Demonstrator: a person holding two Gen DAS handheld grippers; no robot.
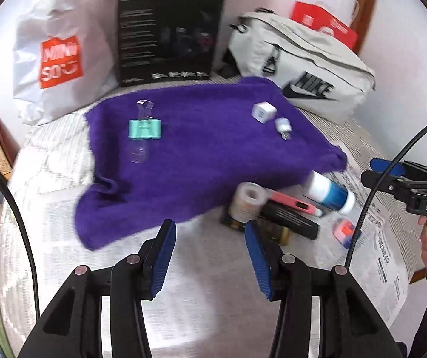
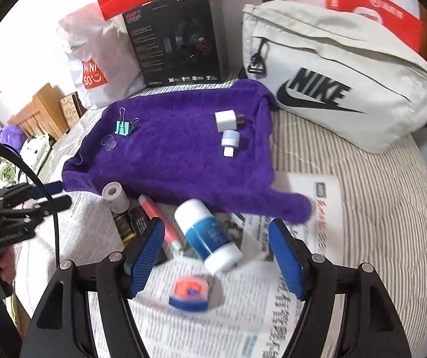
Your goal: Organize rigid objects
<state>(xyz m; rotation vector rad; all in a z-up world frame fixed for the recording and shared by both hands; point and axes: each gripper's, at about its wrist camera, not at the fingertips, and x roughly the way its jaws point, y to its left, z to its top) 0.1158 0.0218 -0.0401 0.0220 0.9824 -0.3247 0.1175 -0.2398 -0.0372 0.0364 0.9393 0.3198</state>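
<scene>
Nearest me, my right gripper [image 2: 216, 256] and left gripper [image 1: 210, 256] both hang with jaws apart and empty. On the purple towel [image 2: 177, 161] four small pieces already sit: the binder clip [image 2: 123, 127] and clear cap [image 2: 109, 142] at ten o'clock, the two white plugs [image 2: 226, 129] at one. I judge it roughly half done: the bottle [image 2: 207, 234], tape roll [image 2: 115, 196], pink pen [image 2: 158, 217], black box [image 2: 131, 223] and orange case [image 2: 190, 294] lie on the newspaper [image 2: 213, 328] at its six o'clock edge.
</scene>
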